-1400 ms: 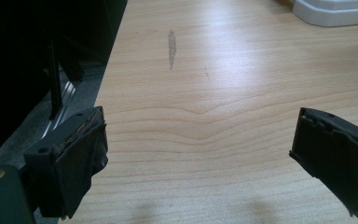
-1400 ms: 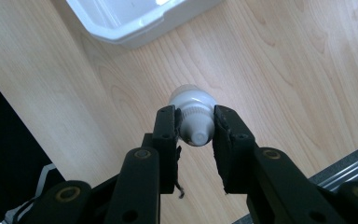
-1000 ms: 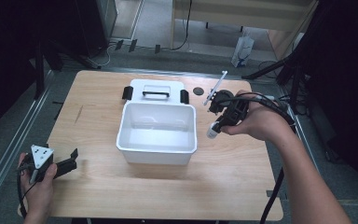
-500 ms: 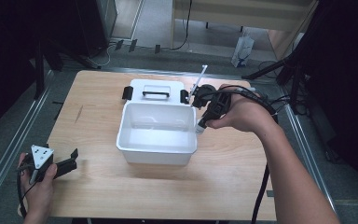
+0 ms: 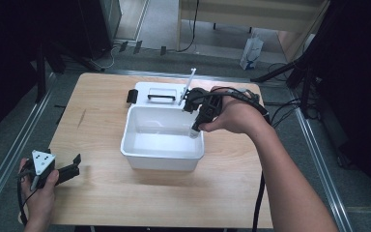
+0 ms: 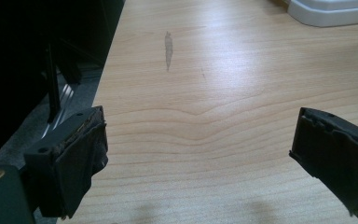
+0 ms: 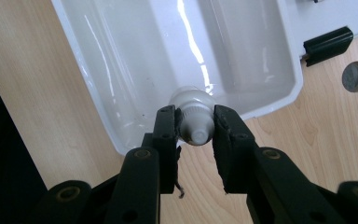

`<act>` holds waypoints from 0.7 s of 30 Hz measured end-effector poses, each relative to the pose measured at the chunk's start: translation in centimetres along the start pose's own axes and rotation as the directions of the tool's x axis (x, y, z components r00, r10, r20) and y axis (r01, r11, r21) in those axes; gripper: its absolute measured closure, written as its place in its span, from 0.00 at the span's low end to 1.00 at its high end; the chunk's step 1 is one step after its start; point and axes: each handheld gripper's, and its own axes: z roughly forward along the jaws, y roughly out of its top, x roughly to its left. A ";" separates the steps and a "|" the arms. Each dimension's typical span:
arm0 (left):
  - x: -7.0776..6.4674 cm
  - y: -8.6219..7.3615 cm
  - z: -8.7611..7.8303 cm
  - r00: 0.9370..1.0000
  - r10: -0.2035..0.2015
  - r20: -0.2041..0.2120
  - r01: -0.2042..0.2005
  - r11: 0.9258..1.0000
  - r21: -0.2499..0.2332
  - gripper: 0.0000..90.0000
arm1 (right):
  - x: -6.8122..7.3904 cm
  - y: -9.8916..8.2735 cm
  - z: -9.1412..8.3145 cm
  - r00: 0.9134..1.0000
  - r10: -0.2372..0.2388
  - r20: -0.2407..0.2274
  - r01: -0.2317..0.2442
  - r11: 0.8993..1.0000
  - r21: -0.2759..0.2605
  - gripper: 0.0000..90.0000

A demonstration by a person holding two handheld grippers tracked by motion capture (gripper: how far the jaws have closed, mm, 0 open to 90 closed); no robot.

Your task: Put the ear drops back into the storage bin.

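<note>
Pinching is seen at the right tool (image 7: 195, 126): its two black jaws are pressed against the ribbed white cap of a small white bottle (image 7: 195, 116), one jaw on each side of the cap. The bottle is held cap toward the tool's camera, with its body pointing away from the jaws, over the near rim of the white plastic tub (image 7: 279, 60). In the high view the right tool (image 5: 193, 126) is seen above the tub's right edge (image 5: 200, 145), with the bottle (image 5: 193, 130) hanging just beneath the jaws and inside the tub's outline. Whether the bottle touches the tub's floor cannot be told. Beyond the right tool, on the far side of the tub, the white lid (image 5: 159, 92) with its black handle is laid flat on the bench (image 5: 101, 193). A round grey disc (image 7: 355, 76) is set in the bench surface to the right of the jaws in the right gripper view.

The left tool (image 5: 72, 164) is held well apart from the tub, low over the near left part of the bench. Its jaws are spread wide in the left gripper view (image 6: 200, 154), with nothing but bare wood between them.
</note>
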 end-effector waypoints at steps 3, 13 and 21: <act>0.0 0.0 0.0 1.000 -0.001 0.001 0.001 1.000 0.001 0.05 | 0.0 0.3 0.5 1.000 -0.017 -0.001 0.017 1.000 0.004 0.80; 0.0 0.0 0.0 1.000 -0.006 0.002 0.006 1.000 -0.001 0.05 | -0.3 0.2 2.2 0.999 -0.041 -0.003 0.041 0.999 0.031 0.80; 0.0 0.0 0.0 1.000 -0.005 0.002 0.005 1.000 -0.003 0.05 | -0.3 -0.3 3.6 0.994 -0.108 0.019 0.107 0.993 0.048 0.80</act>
